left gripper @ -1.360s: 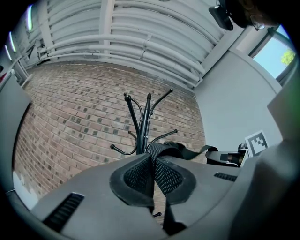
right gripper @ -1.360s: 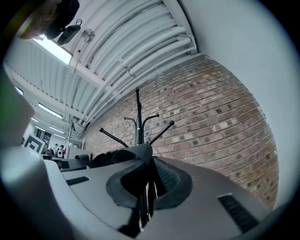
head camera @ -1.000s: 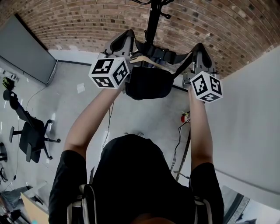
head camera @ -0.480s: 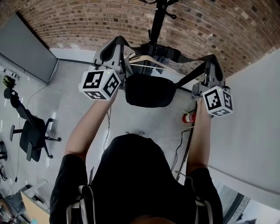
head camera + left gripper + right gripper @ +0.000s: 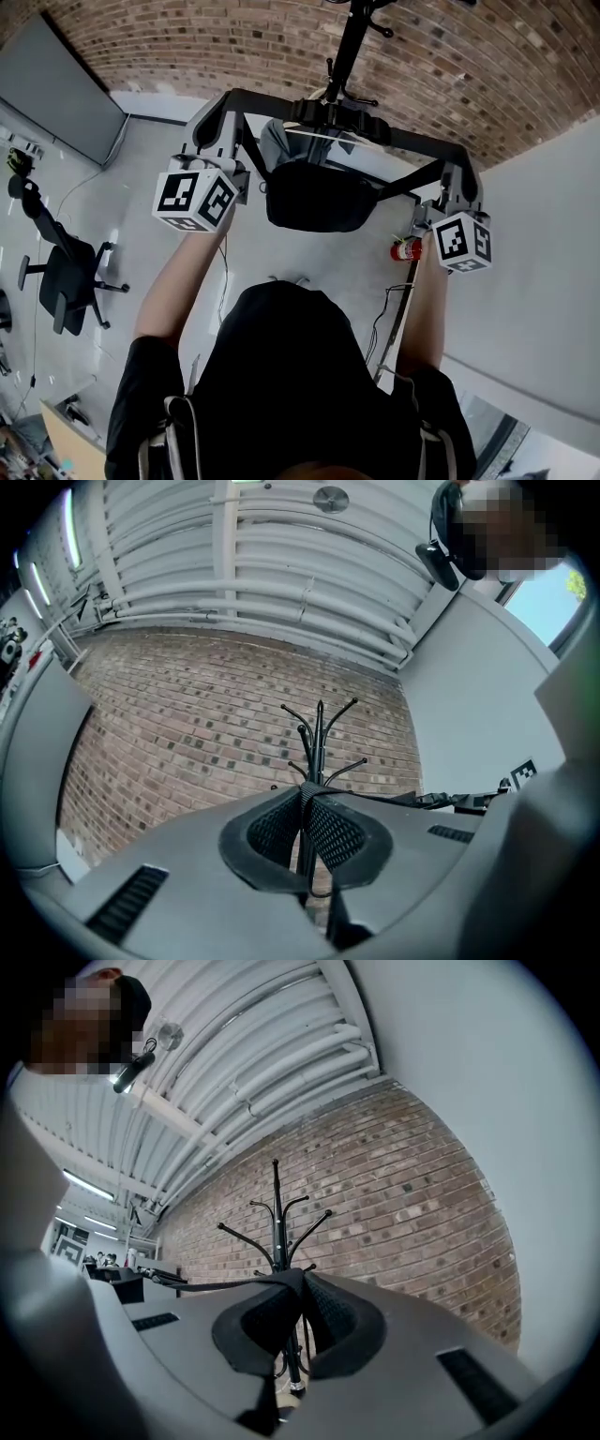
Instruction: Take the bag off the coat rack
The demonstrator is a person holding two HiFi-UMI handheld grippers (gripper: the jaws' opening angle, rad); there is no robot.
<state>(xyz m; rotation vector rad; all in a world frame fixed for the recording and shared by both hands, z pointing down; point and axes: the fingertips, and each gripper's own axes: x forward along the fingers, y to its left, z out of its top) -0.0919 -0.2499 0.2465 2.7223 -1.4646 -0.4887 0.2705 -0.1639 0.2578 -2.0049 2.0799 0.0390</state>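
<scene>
Left gripper [image 5: 305, 803]: clenched on the strap [image 5: 441, 801]. Its own view shows the mesh pads [image 5: 339, 836] pressed together with the webbing pinched between them.
Right gripper [image 5: 298, 1283]: also clamped on the strap, which leaves its jaws leftward as a taut band.
Bag [image 5: 314, 197]: seen only in the head view. It hangs in the air between the two grippers, below the stretched strap and in front of the person's chest.
Coat rack [image 5: 350, 47]: the head view shows just its pole, rising behind the middle of the strap. Whether the band touches a hook cannot be told there.
Only in the gripper views: the rack's upper hooks fan out against the brick wall [image 5: 187, 724], higher than the strap line. White pipes run overhead.
Only in the head view: a pale hanger [image 5: 314, 137] lies just behind the bag's top edge. The strap's two ends slope down from the grippers to the bag.
Right edge: the white wall [image 5: 544, 244] stands near the right gripper. A red fire extinguisher [image 5: 405, 249] sits on the floor beside it, with a cable trailing down.
Left side: wide open floor [image 5: 141, 169]. An office chair [image 5: 61, 281] stands well apart from the arms.
Below the bag: bare floor.
</scene>
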